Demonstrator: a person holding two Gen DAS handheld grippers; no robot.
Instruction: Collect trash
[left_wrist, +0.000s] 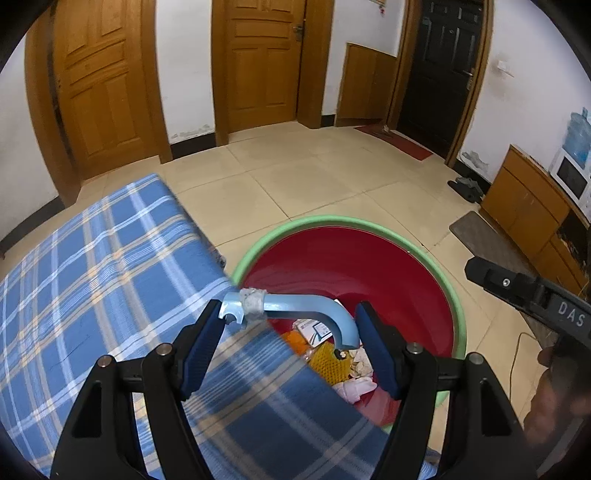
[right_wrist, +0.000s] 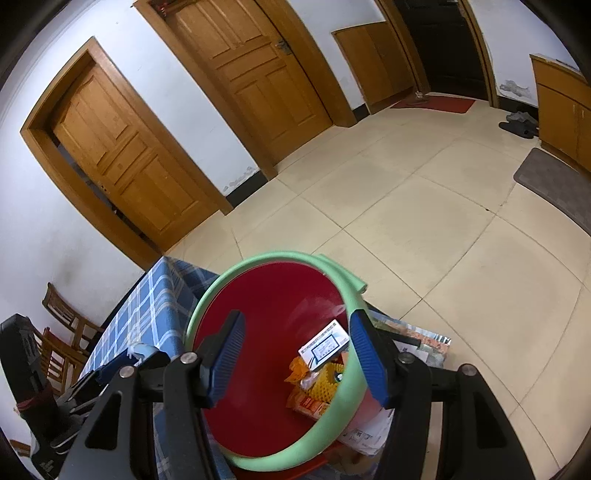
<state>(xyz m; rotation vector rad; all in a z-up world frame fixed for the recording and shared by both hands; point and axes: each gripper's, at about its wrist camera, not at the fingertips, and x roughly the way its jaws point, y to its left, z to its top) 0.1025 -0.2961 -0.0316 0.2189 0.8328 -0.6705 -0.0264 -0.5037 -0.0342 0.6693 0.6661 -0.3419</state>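
Observation:
A red bin with a green rim (left_wrist: 436, 258) stands on the floor beside a table with a blue plaid cloth (left_wrist: 92, 266). Trash lies in its bottom: a white box (right_wrist: 325, 345), orange wrappers (right_wrist: 306, 400) and yellow foam net (left_wrist: 330, 360). My left gripper (left_wrist: 291, 325) is shut on a light blue curved plastic handle (left_wrist: 306, 314) wrapped with tape at one end, held over the table edge and the bin's rim. My right gripper (right_wrist: 295, 343) is open and empty, hovering over the bin's mouth (right_wrist: 266, 332).
The tiled floor (right_wrist: 424, 221) stretches to wooden doors (left_wrist: 258, 62). A wooden cabinet (left_wrist: 524, 206) with a microwave stands at the right, a grey mat (right_wrist: 554, 184) before it. Papers (right_wrist: 406, 339) lie under the bin. Wooden chairs (right_wrist: 62, 332) stand beyond the table.

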